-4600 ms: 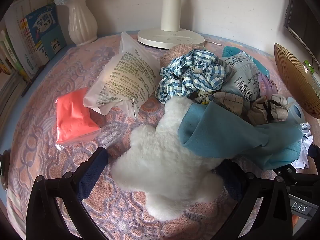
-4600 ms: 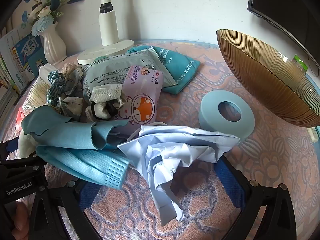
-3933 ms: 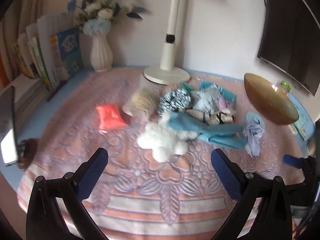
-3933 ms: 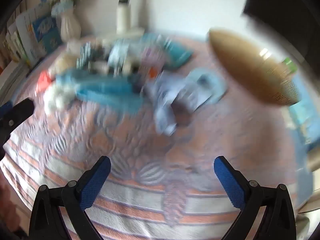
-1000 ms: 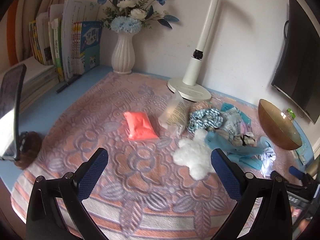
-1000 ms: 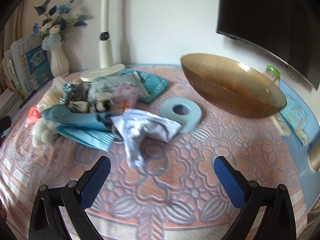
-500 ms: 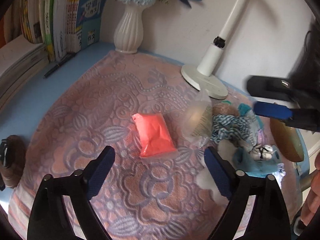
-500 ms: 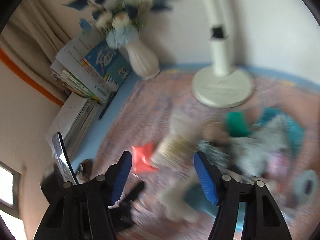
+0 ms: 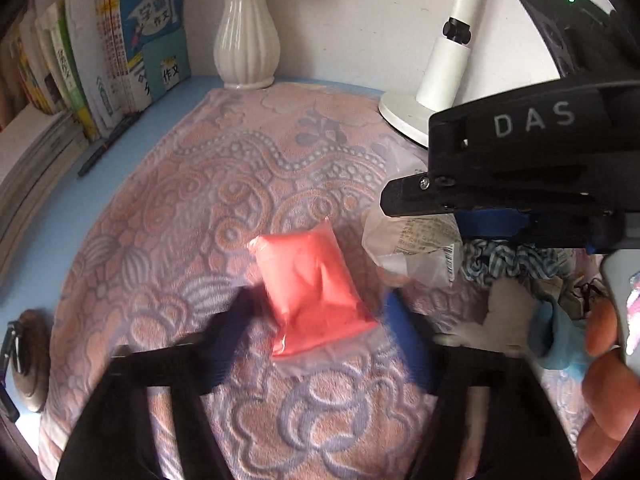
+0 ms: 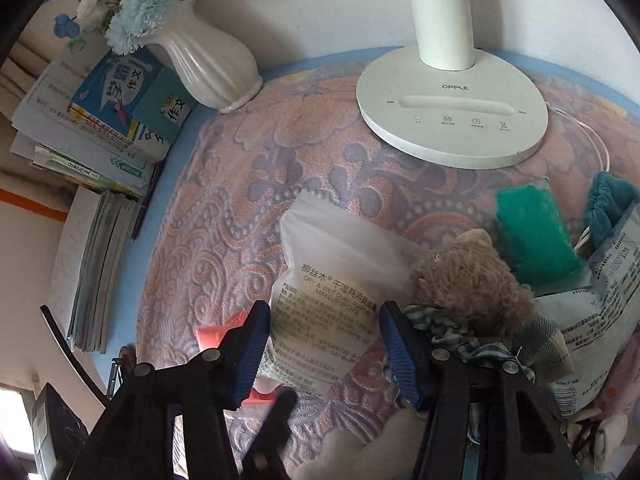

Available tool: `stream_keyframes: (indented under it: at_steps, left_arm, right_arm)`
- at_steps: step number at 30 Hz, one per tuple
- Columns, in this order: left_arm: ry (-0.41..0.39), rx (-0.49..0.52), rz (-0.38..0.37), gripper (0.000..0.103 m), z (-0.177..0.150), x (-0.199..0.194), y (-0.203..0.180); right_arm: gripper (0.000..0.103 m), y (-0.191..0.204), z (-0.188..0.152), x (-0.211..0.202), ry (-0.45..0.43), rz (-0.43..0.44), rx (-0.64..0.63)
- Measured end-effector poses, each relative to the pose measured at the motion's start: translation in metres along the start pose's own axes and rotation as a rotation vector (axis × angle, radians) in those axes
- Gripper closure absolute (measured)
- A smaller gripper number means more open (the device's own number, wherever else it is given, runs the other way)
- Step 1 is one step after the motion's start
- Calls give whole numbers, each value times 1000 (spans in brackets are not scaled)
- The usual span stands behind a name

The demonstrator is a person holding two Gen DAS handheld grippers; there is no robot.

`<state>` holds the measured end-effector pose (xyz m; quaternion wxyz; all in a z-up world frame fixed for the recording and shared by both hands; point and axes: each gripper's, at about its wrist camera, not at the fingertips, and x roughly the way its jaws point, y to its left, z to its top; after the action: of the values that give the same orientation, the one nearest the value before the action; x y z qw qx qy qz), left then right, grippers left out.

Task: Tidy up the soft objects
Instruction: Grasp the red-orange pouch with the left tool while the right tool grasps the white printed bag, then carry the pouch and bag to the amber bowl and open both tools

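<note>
A: Left wrist view first. Left gripper tilted down over the patterned towel, jaws just been closing, fingers blurred, now straddling the near end of the orange-red soft packet. Pads not visibly pressing on it yet: packet between them, flat on the towel, nothing pinched.

B: Long axis of the packet?

A: Running from upper left to lower right, slightly skewed to the line of the fingers. Near corner low between the jaws, far end pointing toward the white vase. Right gripper crossing the frame at right, above the translucent sponge pouch, a person's fingertips at the lower right edge.

B: Right wrist view?

A: Right gripper pointing steeply down, jaws likewise just been closing, blue pads either side of the lower part of the makeup sponge pouch. Left pad at the pouch's edge, right pad just beside it; firm contact impossible to confirm. Pouch lengthwise away from the fingers, toward the lamp base, leaning on the curly brown plush.

B: Which hand for which?

A: Probably left for the packet, right for the pouch; each already nearest its own.
</note>
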<state>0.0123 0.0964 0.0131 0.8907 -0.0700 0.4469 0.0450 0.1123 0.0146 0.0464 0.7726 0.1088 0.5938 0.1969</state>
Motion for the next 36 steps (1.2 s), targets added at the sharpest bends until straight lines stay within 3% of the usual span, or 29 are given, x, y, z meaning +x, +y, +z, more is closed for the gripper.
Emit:
stream_keyframes:
  at_steps: [5, 8, 11, 17, 22, 28, 33, 36]
  left_arm:
    - [-23, 19, 22, 65, -6, -5, -3]
    - [-65, 5, -29, 65, -12, -21, -2]
    - [-106, -37, -85, 65, -16, -40, 5]
    - [-218, 20, -75, 65, -22, -94, -16]
    - [-272, 78, -130, 65, -22, -133, -52]
    - [-301, 144, -235, 65, -13, -159, -110]
    - [-291, 205, -356, 65, 3, -170, -177]
    - [-256, 247, -458, 65, 15, -171, -223]
  right_arm:
    - [54, 2, -6, -5, -33, 4, -57]
    - [55, 5, -10, -17, -57, 45, -63]
    - [55, 7, -12, -36, -95, 101, -52]
    - [55, 0, -29, -102, -217, 158, -45]
    - [55, -52, -63, -170, -301, 158, 11]
    - [55, -153, -106, -267, -523, -36, 168]
    - [55, -236, -133, -327, -644, -75, 342]
    - [55, -266, -140, -339, -668, -119, 402]
